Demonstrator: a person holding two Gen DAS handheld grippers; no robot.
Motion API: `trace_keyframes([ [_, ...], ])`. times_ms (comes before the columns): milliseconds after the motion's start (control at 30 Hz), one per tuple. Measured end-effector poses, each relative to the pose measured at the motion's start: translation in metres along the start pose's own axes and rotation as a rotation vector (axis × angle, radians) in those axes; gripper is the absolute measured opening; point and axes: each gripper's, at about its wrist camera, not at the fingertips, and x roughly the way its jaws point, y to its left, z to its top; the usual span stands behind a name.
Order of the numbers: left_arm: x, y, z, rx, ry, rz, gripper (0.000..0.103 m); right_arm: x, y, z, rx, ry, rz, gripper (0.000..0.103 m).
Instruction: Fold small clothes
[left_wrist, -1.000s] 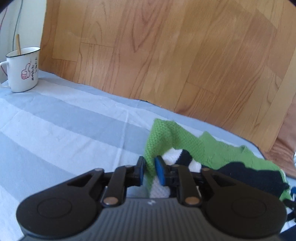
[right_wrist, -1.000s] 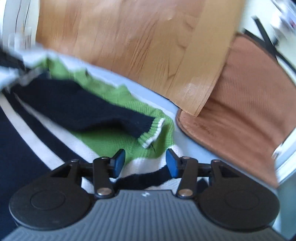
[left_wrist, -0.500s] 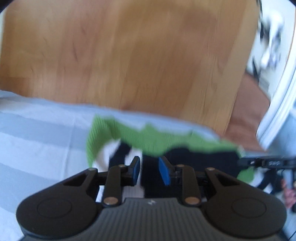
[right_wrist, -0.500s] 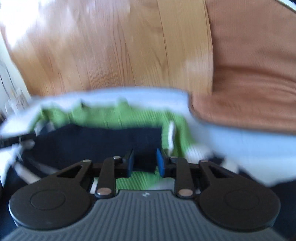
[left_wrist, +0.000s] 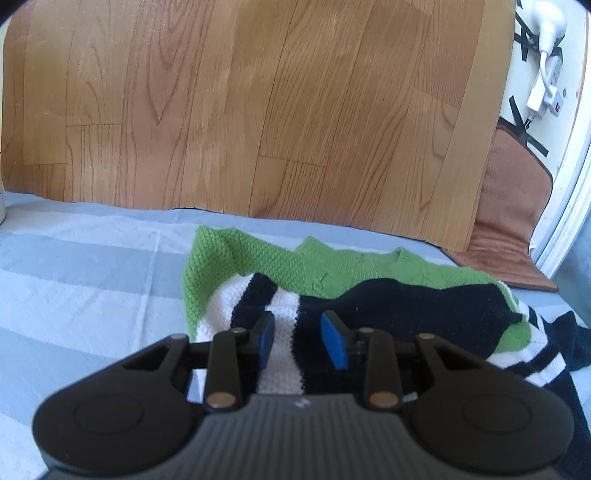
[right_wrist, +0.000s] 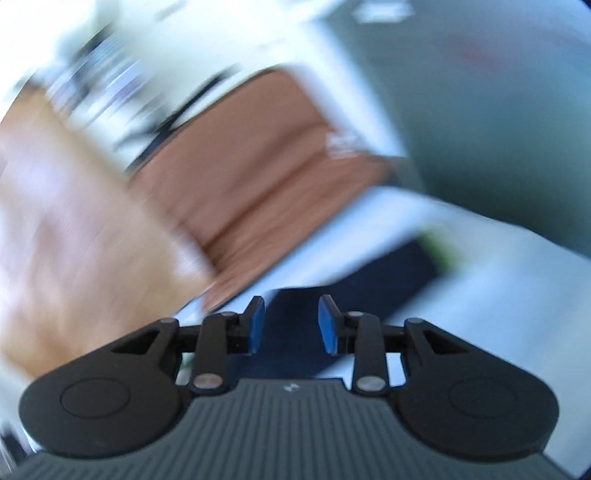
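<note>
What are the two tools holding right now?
Nothing. The left tool is open above the striped sweater, pinching no fabric. The right tool is open too, though its view is blurry.

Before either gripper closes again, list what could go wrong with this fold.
1. The left gripper is open over the sweater, where white and navy layers overlap; closing here may pinch only one layer, or several, and skew the fold.
2. The right wrist view is badly blurred, so the right gripper, also open, is swinging fast; closing now could miss the hem.
3. The dark sleeve lies loose across the green body and may drag out of place.
</note>
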Motion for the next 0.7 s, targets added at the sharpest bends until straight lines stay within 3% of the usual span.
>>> trace_keyframes([
  [67, 0.001, 0.001, 0.000, -0.002, 0.003, 0.006, 0.030, -0.012, -0.032, -0.003, 0.135, -0.014, -0.013, 0.048],
  [200, 0.002, 0.002, 0.000, -0.007, 0.008, 0.009, 0.030, -0.006, -0.059, -0.011, 0.267, 0.006, -0.047, 0.047],
  [333, 0.001, 0.001, -0.001, 0.002, 0.007, 0.010, 0.032, 0.014, -0.059, 0.001, 0.307, -0.036, -0.064, 0.047],
  [433, 0.002, 0.000, -0.001, 0.008, 0.007, 0.009, 0.034, 0.031, -0.052, 0.006, 0.276, -0.026, -0.079, 0.038],
  [500, 0.002, 0.001, -0.001, 0.004, 0.008, 0.005, 0.034, 0.041, -0.046, 0.007, 0.218, -0.010, -0.126, 0.013],
  [600, 0.002, 0.002, 0.000, -0.003, 0.009, 0.000, 0.034, 0.039, -0.045, 0.013, 0.245, -0.031, -0.132, 0.011],
  [700, 0.002, 0.003, -0.001, -0.006, 0.007, -0.003, 0.034, 0.008, -0.013, 0.040, 0.197, -0.186, -0.082, 0.010],
])
